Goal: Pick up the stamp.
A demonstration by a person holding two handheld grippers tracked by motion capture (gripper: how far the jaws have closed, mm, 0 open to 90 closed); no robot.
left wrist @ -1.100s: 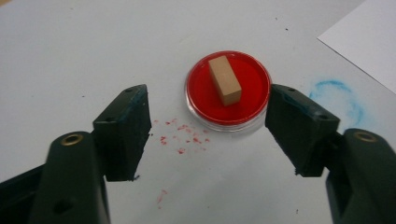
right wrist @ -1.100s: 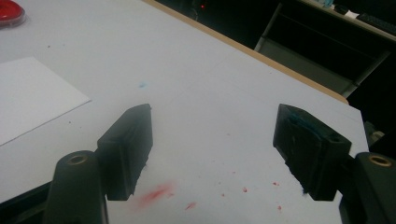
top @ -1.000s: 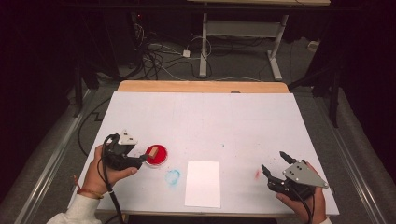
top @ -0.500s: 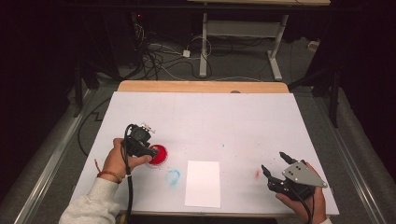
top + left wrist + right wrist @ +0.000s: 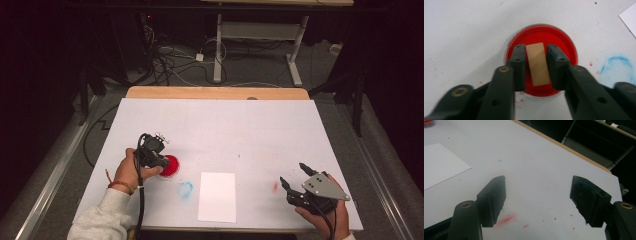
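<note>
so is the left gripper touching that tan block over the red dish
Touching: the left gripper view shows the left gripper shut on the tan block, both jaws flush to its sides.

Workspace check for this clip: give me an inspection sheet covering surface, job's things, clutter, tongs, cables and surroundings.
Surface: white table with a wooden far edge; blue smear and red smear on it.
Job's things: round red paint dish; tan wooden block over it; blank white paper sheet near the front edge.
Clutter: small red specks; otherwise nothing seen.
Tongs: left tongs shut on the block above the dish; right tongs open and empty, above the table near the red smear.
Cables: a black cable trails from the left tongs; tangled cables on the floor.
Surroundings: dark room, a desk frame behind the table.
</note>
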